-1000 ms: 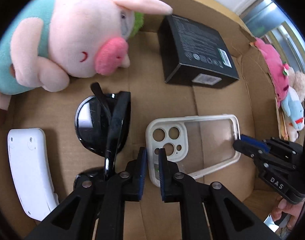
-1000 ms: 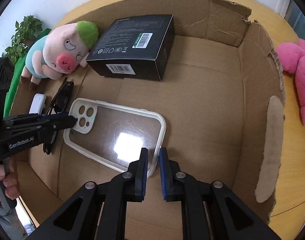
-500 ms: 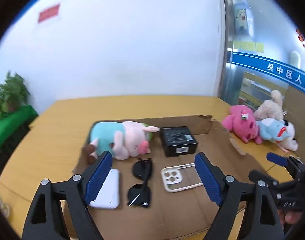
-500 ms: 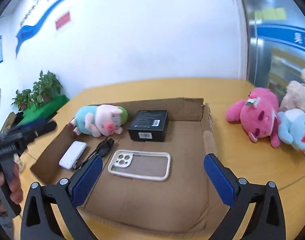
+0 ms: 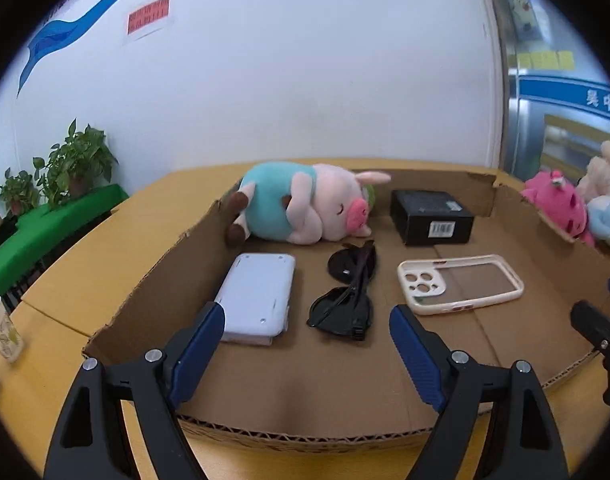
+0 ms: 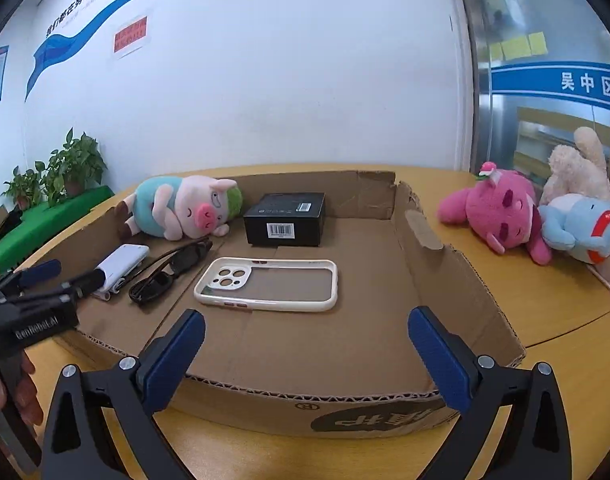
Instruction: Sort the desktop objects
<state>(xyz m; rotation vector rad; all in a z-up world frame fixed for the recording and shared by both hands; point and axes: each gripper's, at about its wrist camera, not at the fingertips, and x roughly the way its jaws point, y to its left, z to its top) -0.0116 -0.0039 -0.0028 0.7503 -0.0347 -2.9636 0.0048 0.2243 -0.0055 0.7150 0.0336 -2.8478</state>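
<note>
We hold both grippers back from the cardboard tray point(image 6: 445, 276), which sits on the yellow worktop point(image 6: 553, 340). Our left gripper point(image 5: 307, 334) fills the bottom of its frame with jaws spread wide and nothing between them; our right gripper point(image 6: 305, 344) is likewise released at the bottom of its view.

Inside the tray, a plush pig point(image 5: 305, 208) lies along the far wall at upper centre, with a black box point(image 5: 431, 216) just to its right. Nearer us, from left to right in the left view, lie a white device point(image 5: 259, 296), folded sunglasses point(image 5: 347, 296) and a phone case point(image 5: 461, 284), each flat on the cardboard and apart from its neighbours.

Outside the tray, at the right edge of the right view, a pink plush point(image 6: 501, 212) and a blue plush point(image 6: 577, 224) rest together on the worktop.
</note>
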